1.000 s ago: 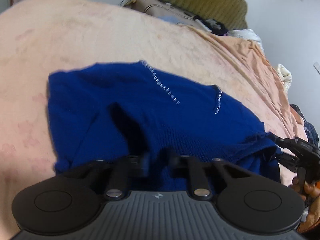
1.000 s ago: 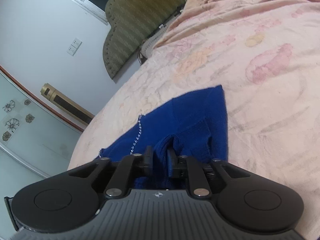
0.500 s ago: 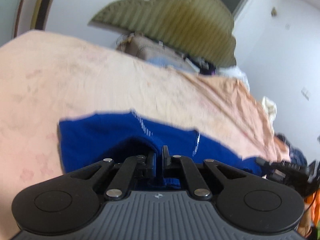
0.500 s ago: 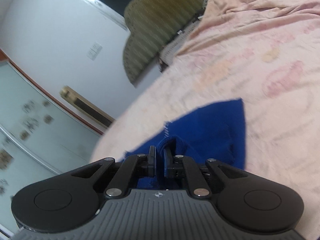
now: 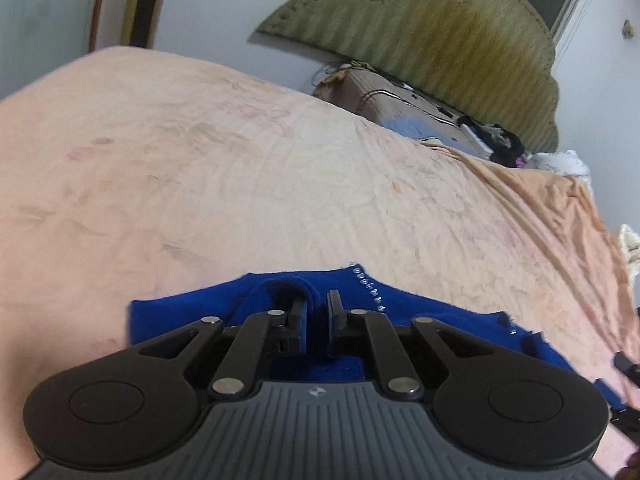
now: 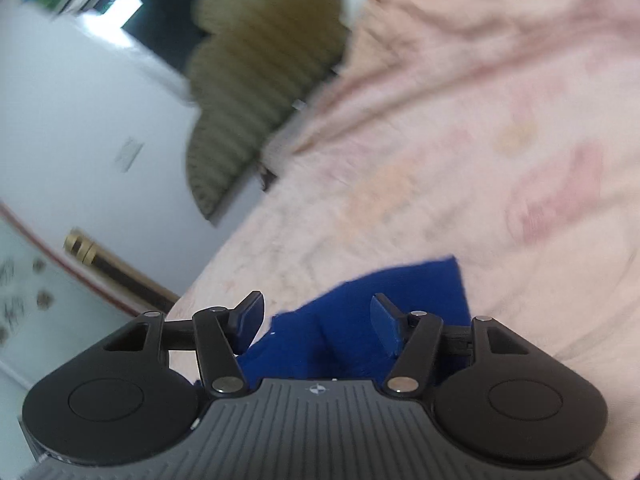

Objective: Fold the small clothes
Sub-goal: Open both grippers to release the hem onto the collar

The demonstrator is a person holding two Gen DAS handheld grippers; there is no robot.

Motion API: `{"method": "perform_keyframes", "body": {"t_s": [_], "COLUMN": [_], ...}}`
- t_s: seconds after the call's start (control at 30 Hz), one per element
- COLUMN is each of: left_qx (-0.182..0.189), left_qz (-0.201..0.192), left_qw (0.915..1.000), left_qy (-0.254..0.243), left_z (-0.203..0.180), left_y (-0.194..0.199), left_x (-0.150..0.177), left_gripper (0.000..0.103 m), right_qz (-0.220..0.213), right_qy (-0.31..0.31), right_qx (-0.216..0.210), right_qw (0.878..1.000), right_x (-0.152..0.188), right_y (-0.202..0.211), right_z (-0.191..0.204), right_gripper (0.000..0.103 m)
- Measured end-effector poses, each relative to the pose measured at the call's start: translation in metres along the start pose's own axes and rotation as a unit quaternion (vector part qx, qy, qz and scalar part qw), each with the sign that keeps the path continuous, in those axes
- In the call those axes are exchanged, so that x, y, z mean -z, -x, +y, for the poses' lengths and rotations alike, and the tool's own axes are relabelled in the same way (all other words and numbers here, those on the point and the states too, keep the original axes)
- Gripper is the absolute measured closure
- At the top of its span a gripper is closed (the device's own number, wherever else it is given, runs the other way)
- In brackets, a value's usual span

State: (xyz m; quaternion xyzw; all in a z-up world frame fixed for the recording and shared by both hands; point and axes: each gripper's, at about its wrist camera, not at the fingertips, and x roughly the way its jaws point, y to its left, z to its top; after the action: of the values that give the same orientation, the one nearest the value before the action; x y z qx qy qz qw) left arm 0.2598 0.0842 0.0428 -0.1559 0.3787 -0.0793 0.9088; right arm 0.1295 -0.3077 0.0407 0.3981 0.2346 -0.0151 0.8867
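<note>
Blue knit garment lies on the peach bed cover, filling the lower middle of the left wrist view just ahead of the gripper body. A row of small silver studs runs along its upper edge, right of centre. The left gripper has its two fingers drawn close together, with a raised fold of the blue fabric pinched between them; the cloth humps up over the left fingertip. At the far right edge of that frame a dark piece of the other tool just shows beside the garment's far corner.

In the right wrist view, which is blurred, the same blue garment sits in the lower centre of the frame on the pink-patterned bed cover. The right gripper is spread wide, its fingers well apart and clasping nothing; the cloth lies below and between them, and whether the pads touch it cannot be told.

An olive, ribbed headboard stands against the white wall at the top of the left wrist frame, with dark clutter at its foot in the upper right.
</note>
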Motion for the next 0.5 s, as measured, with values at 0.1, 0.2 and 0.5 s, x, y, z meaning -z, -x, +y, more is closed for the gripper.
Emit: {"method": "perform_keyframes", "body": {"t_s": [0.1, 0.2, 0.5], "left_qx": [-0.024, -0.058, -0.17], "left_qz": [-0.016, -0.033, -0.089], "left_qw": [0.9994, 0.9973, 0.9791], "left_qy": [-0.017, -0.032, -0.067], "left_z": [-0.011, -0.015, -0.018], "left_y": [0.004, 0.003, 0.008], "left_x": [0.002, -0.001, -0.012], "left_gripper": [0.08, 0.043, 0.029], "right_qz": [0.03, 0.116, 0.026], "right_qy": [0.059, 0.116, 0.109], "right_qx": [-0.034, -0.104, 0.019], "right_qw": [0.997, 0.981, 0.994], "right_x": [0.01, 0.033, 0.021], "right_y": [-0.005, -0.037, -0.053], "right_z": [0.028, 0.056, 0.021], "right_gripper": [0.027, 0.007, 0.01]}}
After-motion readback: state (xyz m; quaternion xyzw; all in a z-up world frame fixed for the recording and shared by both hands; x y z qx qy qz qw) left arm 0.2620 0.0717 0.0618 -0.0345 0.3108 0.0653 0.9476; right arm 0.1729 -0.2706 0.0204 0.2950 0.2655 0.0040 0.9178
